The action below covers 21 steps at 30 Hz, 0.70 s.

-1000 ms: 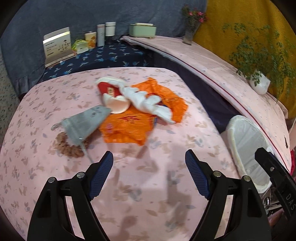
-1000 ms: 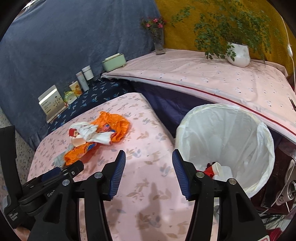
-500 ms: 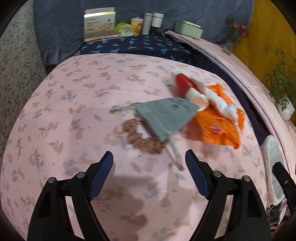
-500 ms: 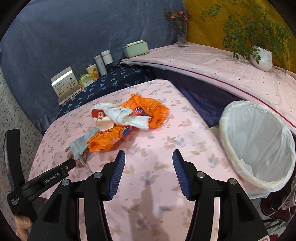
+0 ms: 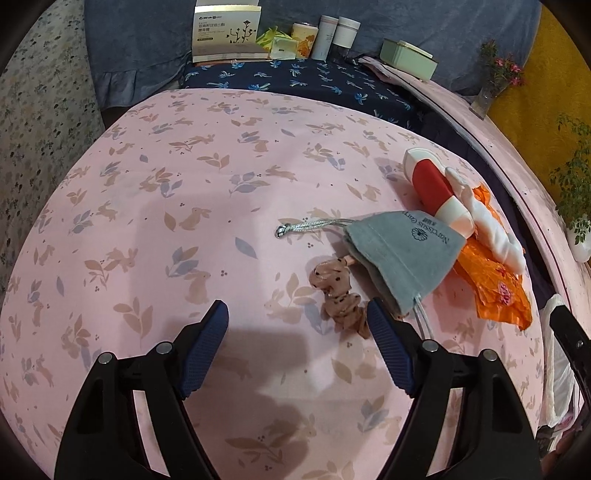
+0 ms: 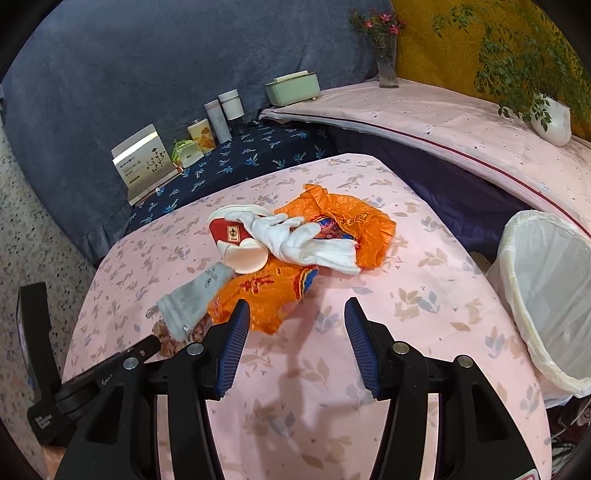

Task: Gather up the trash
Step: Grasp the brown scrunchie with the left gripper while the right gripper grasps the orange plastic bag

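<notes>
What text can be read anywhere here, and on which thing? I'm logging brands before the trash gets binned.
"Narcissus Gar…" with a flower logo, partly cut off: grey drawstring pouch.
"Gen…": body of the left gripper, seen from the right wrist view; the rest is hidden.
Chinese print with a flower drawing: white box at the back, too small to read.
Square label on the red paper cup: too small to read.
Orange plastic bag: print unreadable.

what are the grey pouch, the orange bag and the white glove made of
Grey pouch: looks like soft matte fabric, maybe suede-like, with a printed logo and a cord drawstring.
Orange bag: thin plastic film by the look, glossy and sharply crinkled.
White glove: seems knitted cotton-like cloth, matte, with a ribbed cuff.
</notes>
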Tool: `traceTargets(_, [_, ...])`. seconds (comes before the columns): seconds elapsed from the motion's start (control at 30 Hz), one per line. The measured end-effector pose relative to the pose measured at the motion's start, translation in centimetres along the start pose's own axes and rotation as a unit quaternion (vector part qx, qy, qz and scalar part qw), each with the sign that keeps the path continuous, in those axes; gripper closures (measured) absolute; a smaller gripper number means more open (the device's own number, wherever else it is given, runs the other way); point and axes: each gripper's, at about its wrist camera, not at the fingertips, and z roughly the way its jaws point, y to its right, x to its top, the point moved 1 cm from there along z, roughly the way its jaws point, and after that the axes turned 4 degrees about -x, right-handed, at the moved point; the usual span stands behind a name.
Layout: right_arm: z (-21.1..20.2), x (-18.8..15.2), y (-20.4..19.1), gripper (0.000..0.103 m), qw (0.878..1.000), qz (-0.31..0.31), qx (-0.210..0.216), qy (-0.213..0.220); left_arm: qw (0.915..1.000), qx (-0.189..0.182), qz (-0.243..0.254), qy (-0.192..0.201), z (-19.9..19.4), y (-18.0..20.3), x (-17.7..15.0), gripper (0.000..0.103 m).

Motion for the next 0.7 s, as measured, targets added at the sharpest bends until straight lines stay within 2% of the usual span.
traceTargets(0.2, [2.5,0.7,-0.3,0.051,1.000,0.017,0.002,-0.015,0.9998,0.011,0.014,-0.008,1.8,0.8,0.6,0.036])
traceTargets(0.33, [4.4,0.5,-0.6,0.051,0.999,0.021,-0.003,-0.033,0.9995,0.010,0.028,-0.007,2.1,1.3,0.7,0.049])
traceTargets(0.43, [5.8,-0.3,-0.9,0.051,0.998,0.021,0.001,-0.054,0.9992,0.003,0.039,-0.010,2.1,1.6,0.6,0.069])
traceTargets(0.57, [7.0,-1.6,-1.2,0.052,0.997,0.018,0.008,-0.076,0.9989,-0.008,0.045,-0.013,2.0,2.0,0.3,0.086])
traceTargets(0.7, [7.3,-2.6,-1.3,0.054,0.996,0.019,0.013,-0.084,0.9985,-0.017,0.049,-0.014,1.6,2.4,-0.2,0.088])
